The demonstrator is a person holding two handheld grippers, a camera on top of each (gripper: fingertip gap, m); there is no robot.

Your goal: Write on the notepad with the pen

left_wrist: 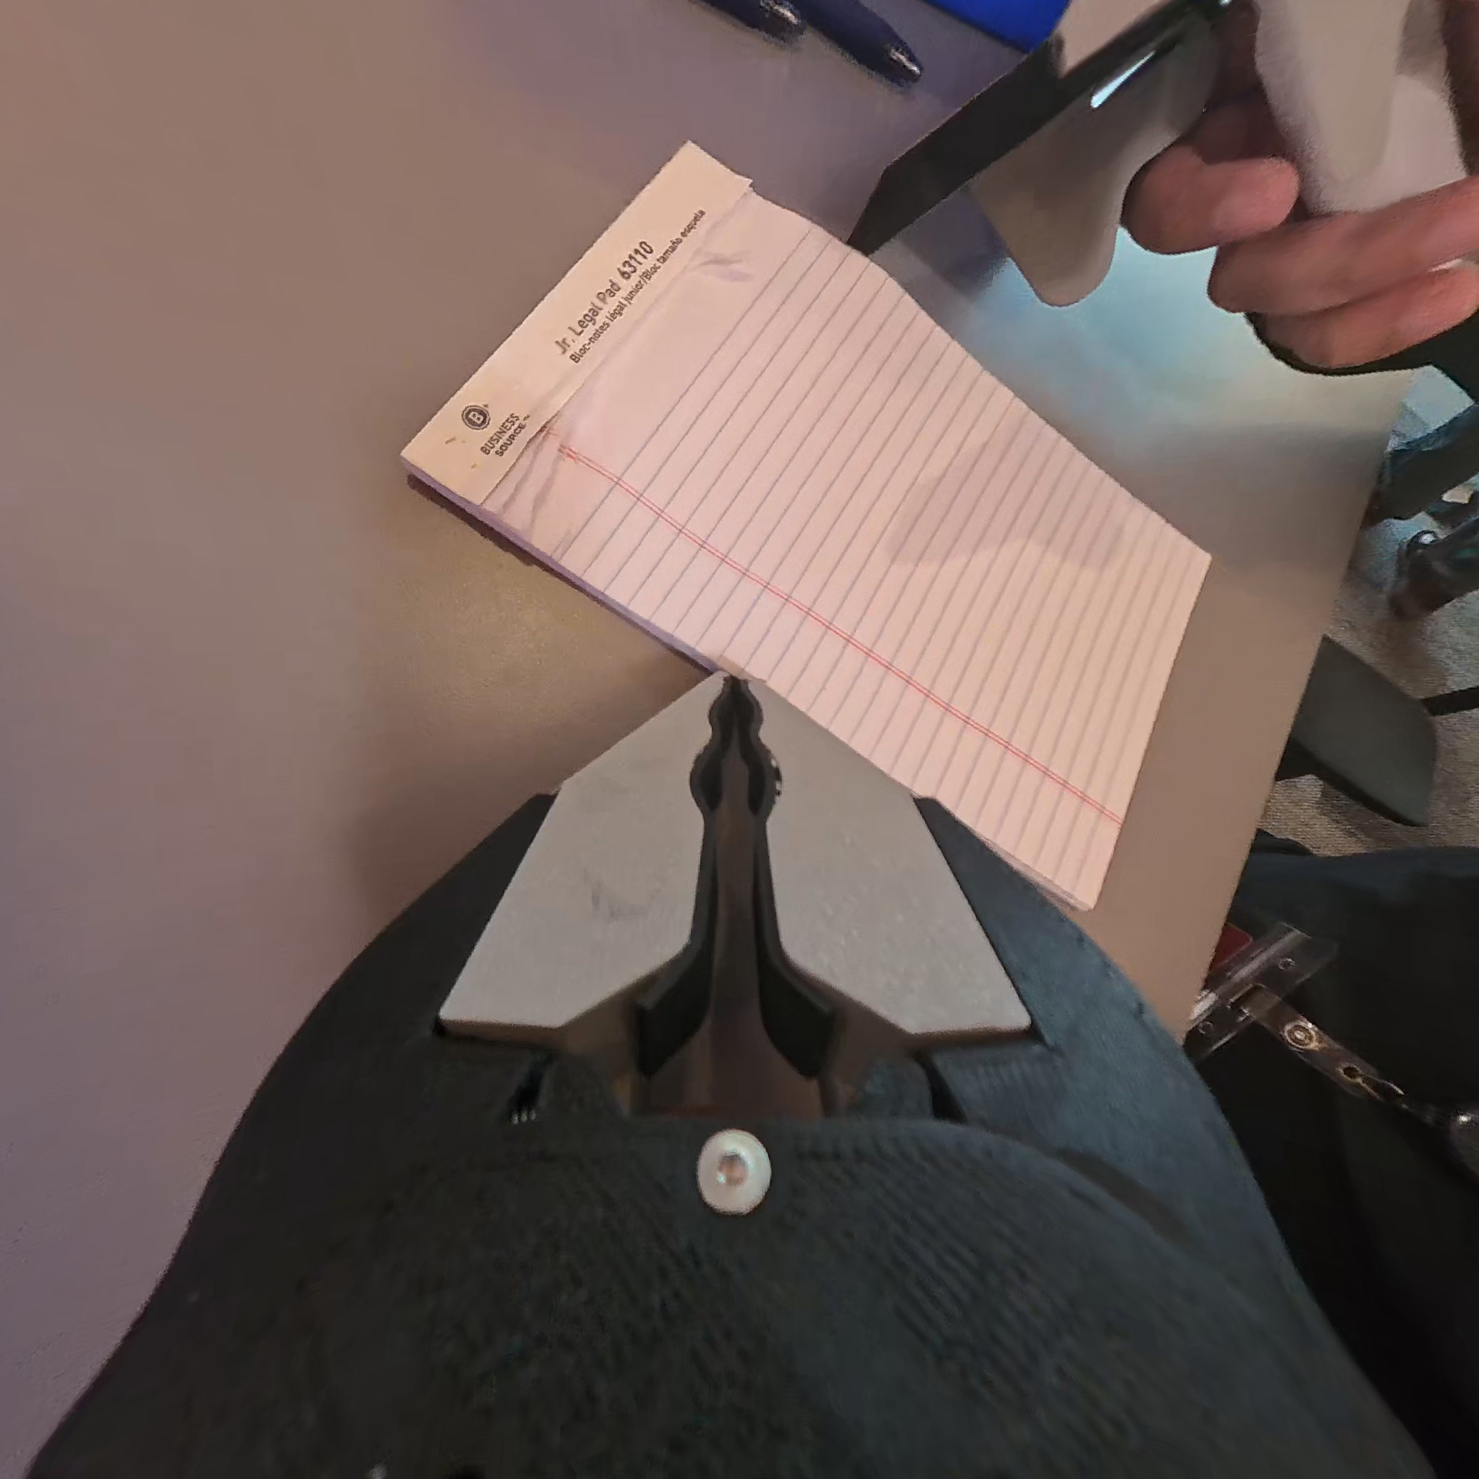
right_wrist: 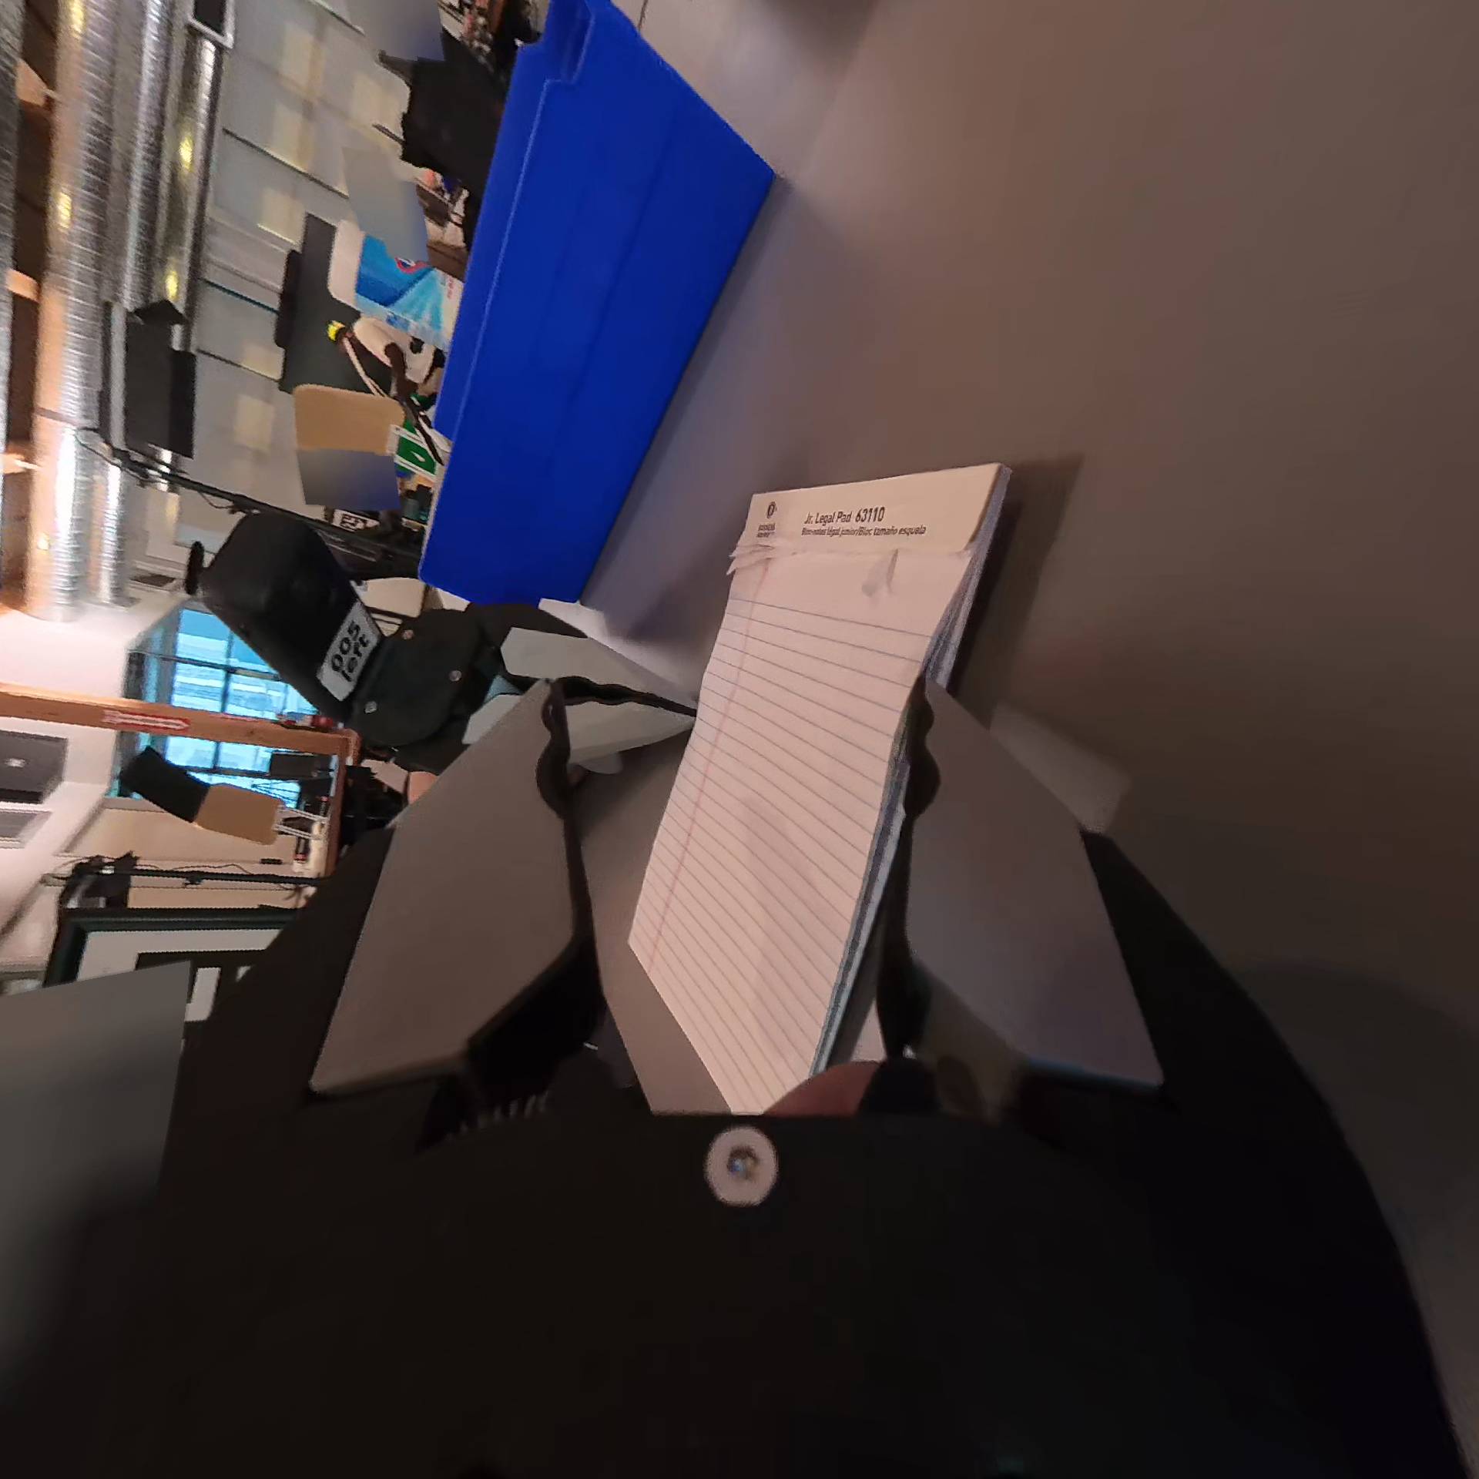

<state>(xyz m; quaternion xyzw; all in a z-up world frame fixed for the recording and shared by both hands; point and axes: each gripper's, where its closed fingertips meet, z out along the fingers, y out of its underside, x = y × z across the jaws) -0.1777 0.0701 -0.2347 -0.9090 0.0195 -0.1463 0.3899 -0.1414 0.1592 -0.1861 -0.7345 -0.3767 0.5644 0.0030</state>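
Observation:
A white lined notepad (left_wrist: 800, 520) lies flat on the grey table. My left gripper (left_wrist: 736, 692) is shut and empty, its tips right against the pad's near long edge. My right gripper (right_wrist: 736, 720) is open and empty, hovering low over the pad (right_wrist: 800, 760), which shows between its two fingers. In the left wrist view the right gripper (left_wrist: 960, 160) sits at the pad's far corner, with a person's hand (left_wrist: 1320, 264) behind it. Two dark blue pens (left_wrist: 872, 44) lie on the table beyond the pad, held by neither gripper.
A blue plastic bin (right_wrist: 592, 320) stands on the table past the pad's top end. The table edge (left_wrist: 1296, 720) runs close along the pad's right side, with chair legs and floor beyond. The left gripper's body (right_wrist: 384, 664) shows left of the pad. The grippers' ends are close to 12 cm from one another.

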